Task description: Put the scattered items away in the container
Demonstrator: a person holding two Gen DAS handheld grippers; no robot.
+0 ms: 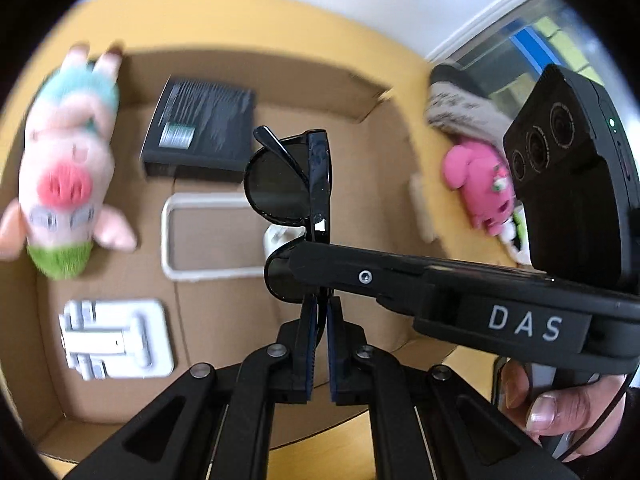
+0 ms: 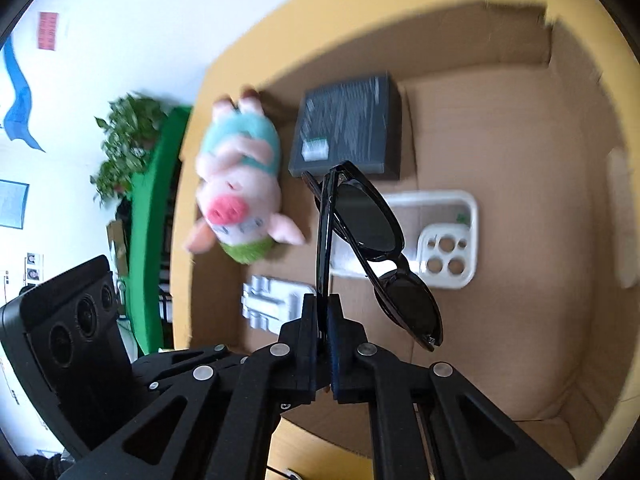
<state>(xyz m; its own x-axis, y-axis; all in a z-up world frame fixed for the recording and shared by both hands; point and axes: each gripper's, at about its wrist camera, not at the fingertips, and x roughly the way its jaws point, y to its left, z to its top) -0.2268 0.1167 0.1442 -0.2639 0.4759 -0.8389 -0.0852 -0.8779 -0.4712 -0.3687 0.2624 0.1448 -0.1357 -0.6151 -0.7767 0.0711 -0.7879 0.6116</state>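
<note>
Above the open brown cardboard box, both claws pinched the black folded sunglasses. The left gripper and right gripper each clamped the frame edge, whose long axis ran toward twelve o'clock, lenses angling toward four o'clock in the right view.

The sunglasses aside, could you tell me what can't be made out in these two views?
- Dark box: label text smeared by blur, both views.
- Pink toy: left wrist view, partly behind the right gripper's camera block; absent from the right view.
- Phone case: partly covered by the sunglasses.
</note>
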